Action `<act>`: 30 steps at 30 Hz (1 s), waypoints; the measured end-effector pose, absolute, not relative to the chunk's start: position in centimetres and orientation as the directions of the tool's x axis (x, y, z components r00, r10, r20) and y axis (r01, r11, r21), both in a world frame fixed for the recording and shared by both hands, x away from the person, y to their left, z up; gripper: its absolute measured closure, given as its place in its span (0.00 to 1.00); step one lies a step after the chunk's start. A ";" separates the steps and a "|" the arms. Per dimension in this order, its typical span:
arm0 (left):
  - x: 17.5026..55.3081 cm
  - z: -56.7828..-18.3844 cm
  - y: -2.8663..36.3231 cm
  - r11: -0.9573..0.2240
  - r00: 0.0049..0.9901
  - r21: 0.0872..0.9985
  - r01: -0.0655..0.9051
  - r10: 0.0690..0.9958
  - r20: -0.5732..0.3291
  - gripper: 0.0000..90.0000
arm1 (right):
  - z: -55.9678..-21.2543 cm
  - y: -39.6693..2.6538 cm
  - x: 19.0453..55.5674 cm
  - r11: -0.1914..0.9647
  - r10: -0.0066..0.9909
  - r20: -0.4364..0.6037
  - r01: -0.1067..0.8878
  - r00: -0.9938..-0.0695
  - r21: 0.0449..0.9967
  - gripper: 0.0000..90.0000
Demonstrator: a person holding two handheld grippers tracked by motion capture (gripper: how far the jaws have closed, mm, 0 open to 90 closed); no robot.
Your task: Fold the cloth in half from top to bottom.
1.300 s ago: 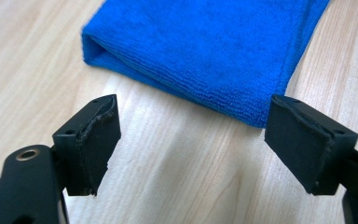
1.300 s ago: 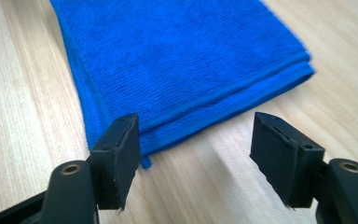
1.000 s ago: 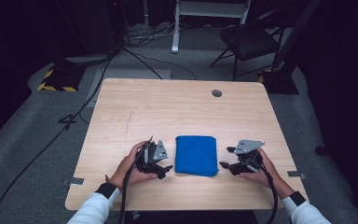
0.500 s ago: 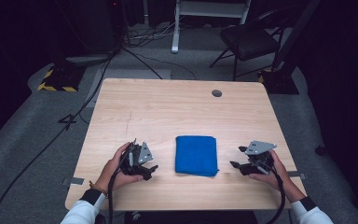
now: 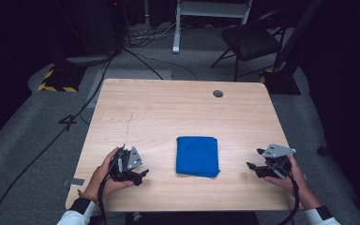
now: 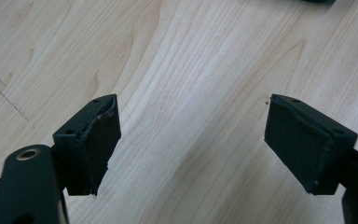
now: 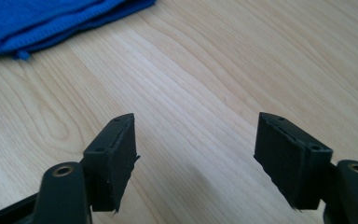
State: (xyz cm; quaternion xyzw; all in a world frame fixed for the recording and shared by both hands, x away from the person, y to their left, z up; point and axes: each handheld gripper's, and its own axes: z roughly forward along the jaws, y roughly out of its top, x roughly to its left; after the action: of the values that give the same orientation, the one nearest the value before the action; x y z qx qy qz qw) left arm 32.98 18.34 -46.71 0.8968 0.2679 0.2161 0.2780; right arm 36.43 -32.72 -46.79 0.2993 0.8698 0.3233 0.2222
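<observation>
A folded blue cloth (image 5: 197, 156) lies flat on the wooden table (image 5: 168, 112), near its front edge. My left gripper (image 5: 144, 174) rests low over the table to the cloth's left, held in a hand, jaws apart with bare wood between them (image 6: 191, 140). To the cloth's right, my right gripper (image 5: 254, 159) also stands open above bare wood (image 7: 196, 149). In the right gripper view the blue cloth (image 7: 51, 21) shows at the upper left, well clear of the jaws. Neither gripper touches the cloth.
A round dark grommet (image 5: 218, 93) sits in the table's far right part. Beyond the table stand a dark chair (image 5: 248, 40) and a white stand (image 5: 176, 28). Cables (image 5: 70, 122) run over the grey floor at the left.
Both grippers have moved outward, away from the cloth: the left one to the left, the right one to the right. The cloth has stayed where it lay.
</observation>
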 end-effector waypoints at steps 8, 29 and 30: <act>32.7 -47.4 19.6 -0.700 0.744 0.602 0.385 0.621 0.247 0.21 | -47.6 -34.8 35.9 0.598 0.699 -0.187 0.420 -0.691 0.683 0.33; 32.1 -48.7 22.9 -0.625 0.703 0.631 0.460 0.690 0.171 0.20 | -49.4 -39.6 34.7 0.501 0.780 -0.113 0.506 -0.615 0.702 0.31; 32.1 -48.7 23.1 -0.616 0.699 0.635 0.466 0.697 0.163 0.20 | -49.4 -39.7 34.6 0.491 0.785 -0.104 0.511 -0.611 0.706 0.31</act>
State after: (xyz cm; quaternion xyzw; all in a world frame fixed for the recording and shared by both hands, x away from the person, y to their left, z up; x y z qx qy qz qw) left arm 32.11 23.09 -48.74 0.8760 0.3318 0.2014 0.2862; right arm 34.62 -39.74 -49.44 0.3870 0.8371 0.3236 0.2118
